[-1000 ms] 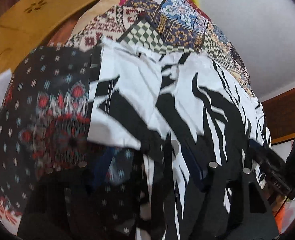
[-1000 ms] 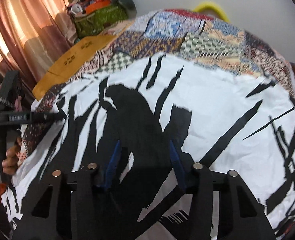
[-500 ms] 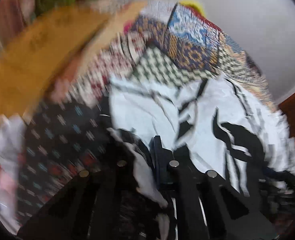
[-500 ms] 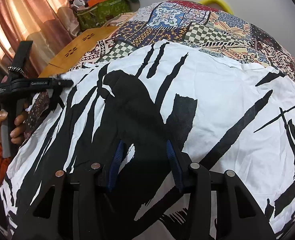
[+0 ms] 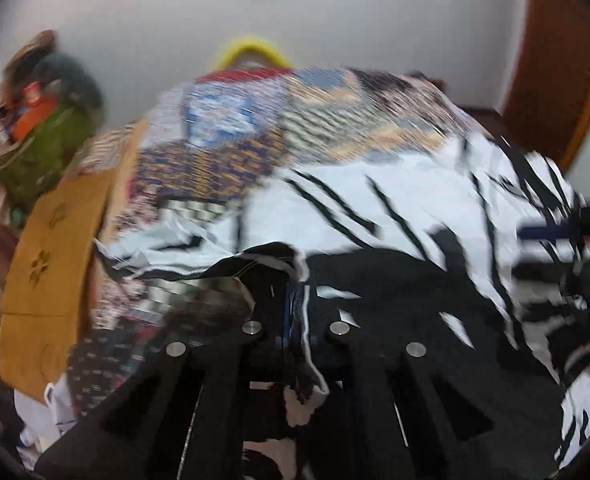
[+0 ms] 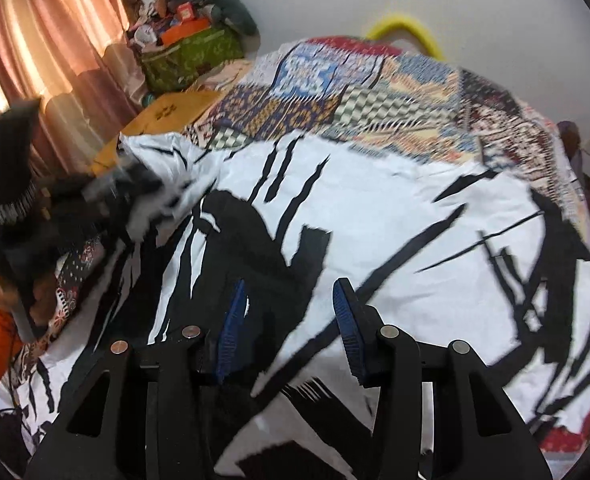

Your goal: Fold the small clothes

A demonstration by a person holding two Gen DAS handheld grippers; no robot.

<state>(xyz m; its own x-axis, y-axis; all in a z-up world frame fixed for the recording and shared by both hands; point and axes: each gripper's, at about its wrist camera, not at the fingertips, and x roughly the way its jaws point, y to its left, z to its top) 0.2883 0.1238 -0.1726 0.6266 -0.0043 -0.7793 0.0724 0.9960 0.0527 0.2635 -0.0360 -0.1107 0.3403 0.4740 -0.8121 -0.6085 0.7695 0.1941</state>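
At six o'clock, the left gripper [image 5: 297, 320] is clamped on an edge of the black-and-white garment [image 6: 375, 216]. The right gripper [image 6: 287, 320] is held apart above it. Toward twelve, the garment is spread over the patchwork bedspread [image 6: 375, 92].

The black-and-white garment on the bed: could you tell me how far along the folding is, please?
Done: the black-and-white garment is spread over the patchwork bedcover. In hand: the left gripper has just closed on its edge and lifts it. The right gripper hovers open above the cloth. Left: every fold; none shows yet.
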